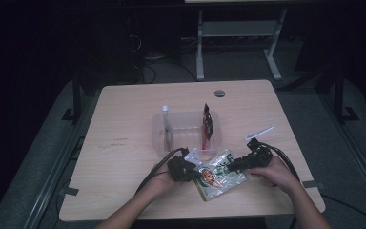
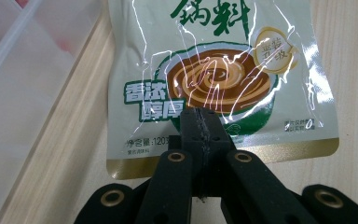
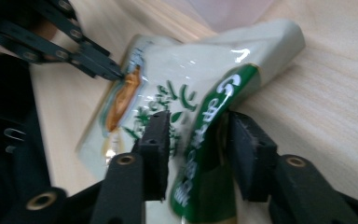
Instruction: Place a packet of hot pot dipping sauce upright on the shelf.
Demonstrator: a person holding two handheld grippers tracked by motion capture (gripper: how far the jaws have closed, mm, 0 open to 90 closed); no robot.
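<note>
A pale green sauce pouch with a brown swirl picture lies near the table's front edge. My left gripper is shut on its gold-trimmed left end; in the left gripper view the pads meet on the pouch. From the right, my right gripper straddles the other end. The right gripper view shows the pouch buckled up between the two pads, with my right gripper still gapped, a thin dark slit at the right pad. My left gripper shows at the far end.
A clear plastic container stands just behind the pouch, with a red sachet upright in it and a clear tube at its left. A white strip lies to the right. The wooden table has bare room left.
</note>
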